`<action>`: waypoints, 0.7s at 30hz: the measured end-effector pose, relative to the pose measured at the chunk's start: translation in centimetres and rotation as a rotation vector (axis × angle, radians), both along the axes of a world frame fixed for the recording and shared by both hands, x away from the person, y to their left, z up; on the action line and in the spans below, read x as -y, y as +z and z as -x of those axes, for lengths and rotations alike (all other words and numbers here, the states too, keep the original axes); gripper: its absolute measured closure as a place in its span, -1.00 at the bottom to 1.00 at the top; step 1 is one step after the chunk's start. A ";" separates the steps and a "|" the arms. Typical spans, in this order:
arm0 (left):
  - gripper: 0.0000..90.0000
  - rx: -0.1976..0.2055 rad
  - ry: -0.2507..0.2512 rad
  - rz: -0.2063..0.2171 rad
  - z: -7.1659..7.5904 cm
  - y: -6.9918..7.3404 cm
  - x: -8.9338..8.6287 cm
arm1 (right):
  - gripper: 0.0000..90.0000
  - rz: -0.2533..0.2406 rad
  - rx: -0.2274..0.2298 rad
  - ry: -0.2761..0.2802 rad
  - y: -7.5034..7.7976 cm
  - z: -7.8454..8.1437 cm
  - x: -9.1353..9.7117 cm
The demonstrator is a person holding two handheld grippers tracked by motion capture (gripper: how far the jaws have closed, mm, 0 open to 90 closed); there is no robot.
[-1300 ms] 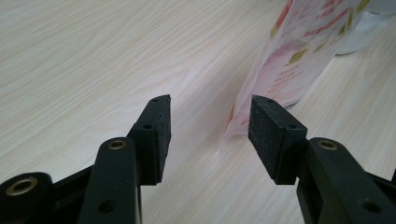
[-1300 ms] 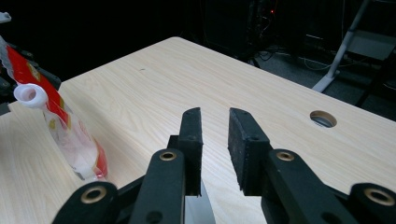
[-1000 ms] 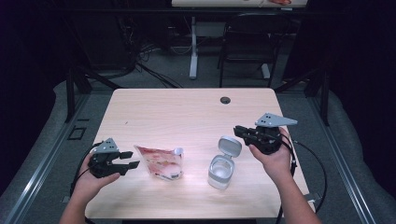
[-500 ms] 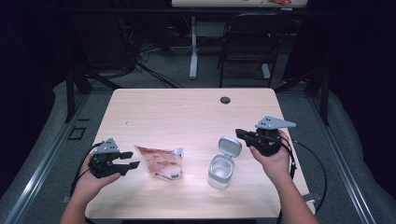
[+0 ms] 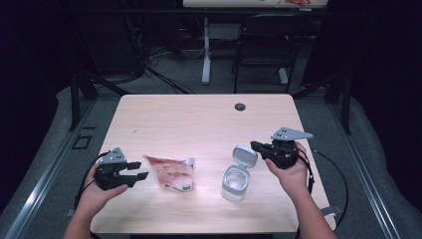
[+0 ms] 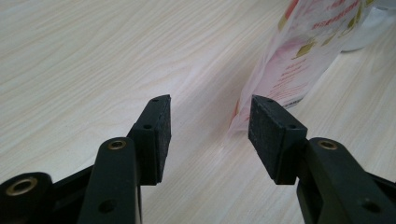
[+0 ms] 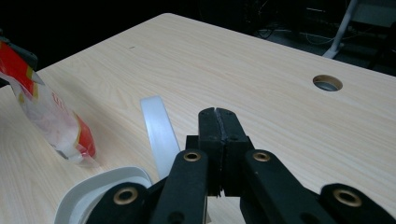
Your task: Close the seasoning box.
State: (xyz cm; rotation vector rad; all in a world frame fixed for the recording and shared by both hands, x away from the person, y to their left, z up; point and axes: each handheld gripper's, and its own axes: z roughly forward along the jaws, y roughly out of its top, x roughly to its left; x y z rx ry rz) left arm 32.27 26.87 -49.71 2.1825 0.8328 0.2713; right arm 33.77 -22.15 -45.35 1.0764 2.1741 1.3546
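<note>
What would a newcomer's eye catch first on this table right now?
Probably the red-printed snack pouch lying front left on the table, just ahead of the open left claw. Next, the white flip-top container front right, lid up, with the shut right claw beside that lid.

Pouch (image 6: 299, 60) cut by top edge; print unreadable.

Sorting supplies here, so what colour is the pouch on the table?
Clear with red and pink print, pouch; best in the high view.

The right tool (image 7: 218, 122) has closed empty beside the lid (image 7: 159, 133).
</note>
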 end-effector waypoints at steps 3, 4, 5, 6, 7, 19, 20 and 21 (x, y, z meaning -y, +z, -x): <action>0.10 0.000 0.001 0.001 0.0 0.0 0.1 | 1.00 0.000 -0.003 0.002 -0.1 0.1 -0.1; 0.10 0.000 0.001 0.001 0.0 0.0 0.0 | 1.00 0.001 -0.002 0.004 -0.2 0.1 -0.1; 0.10 0.000 0.001 0.001 0.0 0.0 0.0 | 1.00 0.000 -0.003 0.005 -0.2 0.2 -0.1; 0.10 0.000 0.001 0.001 0.0 0.0 0.0 | 1.00 0.005 -0.003 0.007 -0.2 0.2 -0.1; 0.10 0.000 0.000 0.002 0.0 0.0 0.0 | 1.00 0.000 -0.004 0.006 -0.2 0.3 -0.2; 0.10 -0.003 0.001 0.000 0.0 -0.1 0.0 | 1.00 -0.010 -0.007 0.023 -0.8 0.9 -0.4; 0.10 -0.003 0.000 -0.002 0.0 -0.1 0.0 | 0.99 -0.002 -0.006 0.028 -0.8 1.0 -0.4; 0.10 -0.003 0.000 -0.002 0.0 -0.1 0.0 | 0.99 -0.004 -0.007 0.031 -0.9 1.1 -0.4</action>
